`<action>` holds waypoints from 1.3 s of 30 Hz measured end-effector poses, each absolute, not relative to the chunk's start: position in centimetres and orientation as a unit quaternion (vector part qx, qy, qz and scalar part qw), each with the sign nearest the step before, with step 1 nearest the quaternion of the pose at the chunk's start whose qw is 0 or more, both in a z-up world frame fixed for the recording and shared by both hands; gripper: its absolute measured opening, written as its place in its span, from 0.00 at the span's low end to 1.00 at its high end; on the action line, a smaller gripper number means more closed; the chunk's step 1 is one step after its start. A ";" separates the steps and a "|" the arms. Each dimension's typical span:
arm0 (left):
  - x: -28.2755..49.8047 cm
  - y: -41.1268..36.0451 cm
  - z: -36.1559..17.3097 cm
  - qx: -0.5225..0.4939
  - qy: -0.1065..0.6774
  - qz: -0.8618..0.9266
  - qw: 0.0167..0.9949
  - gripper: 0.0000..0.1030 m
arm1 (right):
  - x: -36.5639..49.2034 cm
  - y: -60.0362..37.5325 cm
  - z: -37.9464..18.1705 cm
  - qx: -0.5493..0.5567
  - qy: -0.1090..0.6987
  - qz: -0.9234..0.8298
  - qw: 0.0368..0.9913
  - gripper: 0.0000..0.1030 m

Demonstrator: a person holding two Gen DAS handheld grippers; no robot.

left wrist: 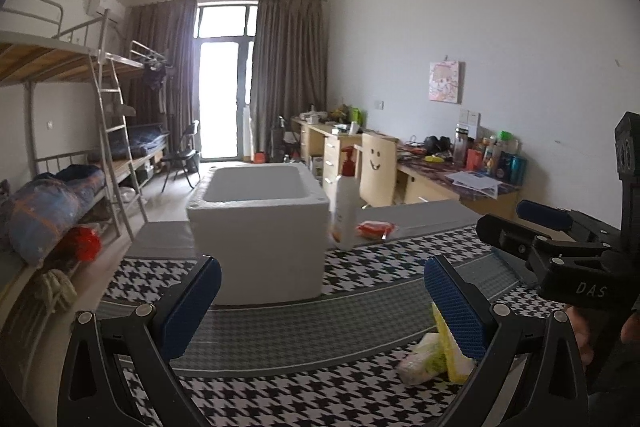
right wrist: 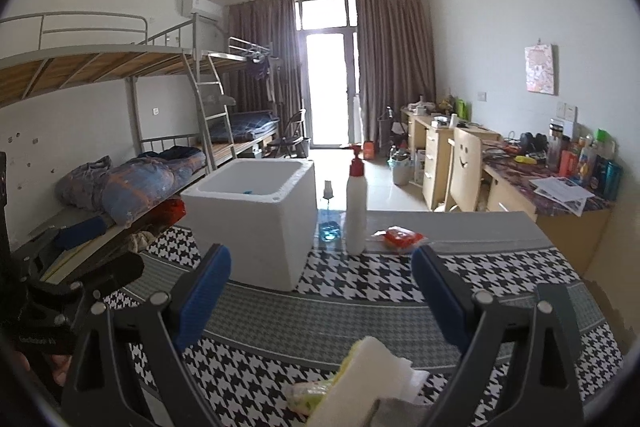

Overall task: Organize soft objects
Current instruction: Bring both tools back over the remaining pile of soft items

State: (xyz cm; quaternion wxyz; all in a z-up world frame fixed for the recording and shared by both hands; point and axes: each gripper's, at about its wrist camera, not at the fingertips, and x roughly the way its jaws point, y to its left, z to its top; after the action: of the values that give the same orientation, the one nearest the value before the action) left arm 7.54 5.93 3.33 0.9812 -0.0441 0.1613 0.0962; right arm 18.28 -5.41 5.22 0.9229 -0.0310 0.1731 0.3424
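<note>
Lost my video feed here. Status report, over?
Left hand-held gripper and right hand-held gripper open, empty. Sponge and packet on table near them, white bin ahead. Pump bottle beside bin, path clear.

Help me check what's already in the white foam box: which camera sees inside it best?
The right wrist view: it looks down past the rim of the white foam box, showing the inner walls and a small blue item inside. The left wrist view shows the box mostly side-on, with only the upper inner walls visible.
</note>
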 end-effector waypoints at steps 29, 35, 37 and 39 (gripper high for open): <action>10.0 1.4 0.8 -0.042 0.198 0.013 0.979 0.99 | 18.4 -11.7 3.0 -0.013 0.196 0.267 0.943 0.91; 10.4 0.4 0.6 -0.030 0.199 -0.002 0.979 0.99 | 18.5 -12.4 2.4 -0.011 0.202 0.259 0.944 0.91; 10.7 0.1 0.3 -0.029 0.203 -0.007 0.979 0.99 | 18.6 -12.6 2.1 -0.015 0.205 0.251 0.946 0.91; 10.8 0.0 0.1 -0.030 0.206 -0.007 0.978 0.99 | 18.7 -12.9 1.7 -0.016 0.210 0.249 0.945 0.91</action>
State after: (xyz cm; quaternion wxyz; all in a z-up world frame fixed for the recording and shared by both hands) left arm 10.82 0.01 0.15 0.9780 -0.0299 0.2064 -0.0075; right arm 18.71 -12.88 1.67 0.9454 -0.0157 0.2102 0.2485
